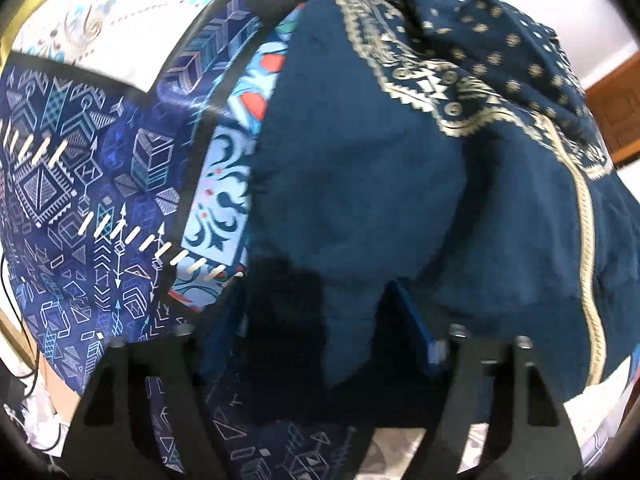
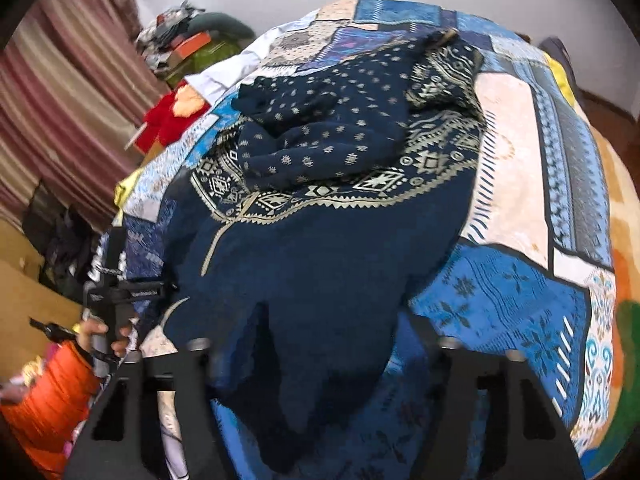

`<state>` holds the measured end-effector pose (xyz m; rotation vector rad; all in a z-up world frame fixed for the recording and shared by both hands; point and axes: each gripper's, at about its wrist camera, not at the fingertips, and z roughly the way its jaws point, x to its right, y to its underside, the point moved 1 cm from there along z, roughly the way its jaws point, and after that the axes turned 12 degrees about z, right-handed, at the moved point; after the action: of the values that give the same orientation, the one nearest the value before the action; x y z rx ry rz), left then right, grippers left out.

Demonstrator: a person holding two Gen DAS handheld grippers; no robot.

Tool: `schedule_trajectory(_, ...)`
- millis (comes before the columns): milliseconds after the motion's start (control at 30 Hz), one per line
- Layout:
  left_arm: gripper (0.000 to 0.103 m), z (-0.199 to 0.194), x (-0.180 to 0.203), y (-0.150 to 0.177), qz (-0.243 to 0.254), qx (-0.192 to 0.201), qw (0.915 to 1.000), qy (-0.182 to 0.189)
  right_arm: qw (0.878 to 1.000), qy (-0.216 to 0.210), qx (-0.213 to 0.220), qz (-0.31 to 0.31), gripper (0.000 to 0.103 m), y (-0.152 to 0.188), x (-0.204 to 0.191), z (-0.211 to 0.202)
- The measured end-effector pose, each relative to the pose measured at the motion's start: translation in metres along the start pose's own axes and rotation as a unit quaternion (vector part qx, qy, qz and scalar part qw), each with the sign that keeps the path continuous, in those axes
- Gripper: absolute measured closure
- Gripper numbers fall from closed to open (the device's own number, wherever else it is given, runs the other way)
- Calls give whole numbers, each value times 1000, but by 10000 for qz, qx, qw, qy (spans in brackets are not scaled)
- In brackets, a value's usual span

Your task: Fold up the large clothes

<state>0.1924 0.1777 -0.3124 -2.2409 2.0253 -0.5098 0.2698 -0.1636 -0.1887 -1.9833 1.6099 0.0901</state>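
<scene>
- Left wrist view: the navy garment (image 1: 360, 184) fills the middle and right of the frame, a plain dark blue cloth with a gold zigzag border and, higher up, a part strewn with small gold dots. It hangs in loose folds, and a pointed flap of it drops between the two black fingers.
- To the left, the patchwork bedspread (image 1: 80, 200) shows blue geometric prints and a pale blue panel with dark scrolls; a brown wooden piece (image 1: 616, 108) sits at the right edge.
- The cloth hides most of what lies ahead of the left gripper (image 1: 320, 344). Its fingers (image 1: 132, 392) stand wide apart with the cloth draped between them; whether they pinch it I cannot tell.
- Right wrist view: the same garment (image 2: 320, 240) lies heaped on the bed, the dotted part bunched on top, the patterned gold band across the middle, the plain navy part spilling toward the camera.
- Around it the bedspread (image 2: 512, 152) spreads in blue, cream and white patches. A striped curtain (image 2: 64, 92) hangs at the left, with a pile of clutter (image 2: 188, 44) at the far bedside and a red cloth (image 2: 168, 120) near the edge.
- The person's left hand (image 2: 100, 336), with an orange sleeve (image 2: 48, 400), grips a black handle at the lower left.
- The right gripper (image 2: 320, 344) has its fingers (image 2: 520, 396) spread wide, navy cloth hanging between them; a grip cannot be judged.
</scene>
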Motion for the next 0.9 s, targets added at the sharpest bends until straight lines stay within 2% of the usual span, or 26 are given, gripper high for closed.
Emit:
schedule_trajectory(67, 78, -1, 7, -4, 48, -22, 9999, 122, 9999, -62, 17, -101, 75, -1, -4, 3)
schedule_trajectory(133, 93, -5, 11, -7, 18, -51, 9996, 267, 9997, -242, -35, -74, 82, -3, -5, 6)
schedule_trajectory(267, 93, -27, 18, -19, -12, 186, 9988, 451, 9990, -425, 27, -126, 91, -8, -8, 7)
schedule_trajectory(400, 93, -66, 38, -49, 229, 706, 9959, 512, 9975, -686, 181, 8, 93, -23, -5, -1)
schedule_trajectory(533, 93, -108, 45, -97, 424, 1279, 9891, 593, 9959, -729, 529, 27, 93, -51, -2, -14)
schedule_trajectory(633, 93, -142, 50, -136, 577, 1822, 9793, 670, 9939, -704, 852, 40, 94, -80, 0, -24)
schedule_trajectory(800, 93, -162, 50, -211, 600, 2399, 9686, 252, 9893, -573, 1338, 59, 94, -139, 5, -31)
schedule_trajectory(900, 93, -155, 35, -254, 354, 2504, 9675, -37, 9868, -408, 1560, 156, 94, -184, 12, -21)
